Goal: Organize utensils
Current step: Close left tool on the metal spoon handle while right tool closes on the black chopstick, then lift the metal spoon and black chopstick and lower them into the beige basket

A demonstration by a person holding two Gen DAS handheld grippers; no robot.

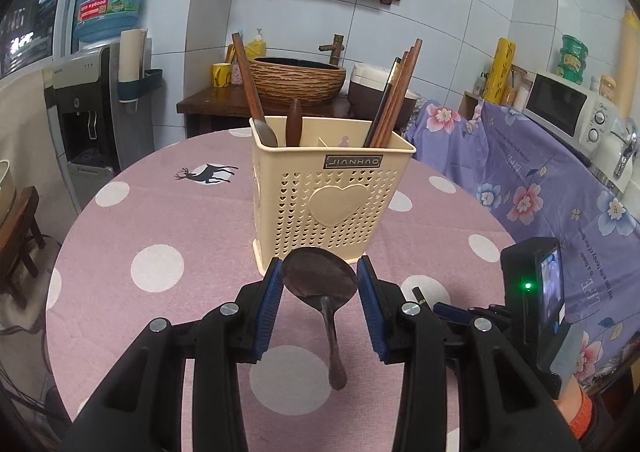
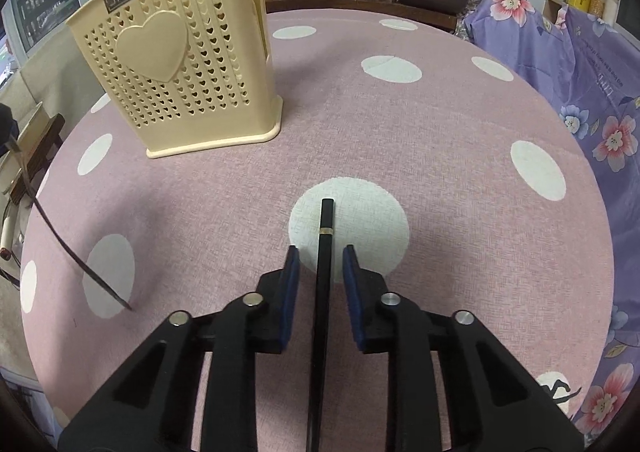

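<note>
My left gripper (image 1: 320,272) is shut on the bowl of a dark spoon (image 1: 319,284), whose handle hangs down toward me above the table. Just beyond it stands the cream perforated utensil holder (image 1: 332,192), holding several chopsticks (image 1: 394,100), a wooden-handled spoon (image 1: 250,84) and a dark handle (image 1: 294,124). In the right wrist view a black chopstick (image 2: 325,236) lies on the cloth between the pads of my right gripper (image 2: 322,256), with a gap on each side, so it is open. The holder (image 2: 180,64) stands far left there.
The round table (image 2: 440,124) has a pink cloth with white dots. A purple floral cloth (image 1: 540,180) covers furniture on the right, with a microwave (image 1: 568,112) on it. A water dispenser (image 1: 84,104) stands at the left and a wooden basin (image 1: 298,80) behind.
</note>
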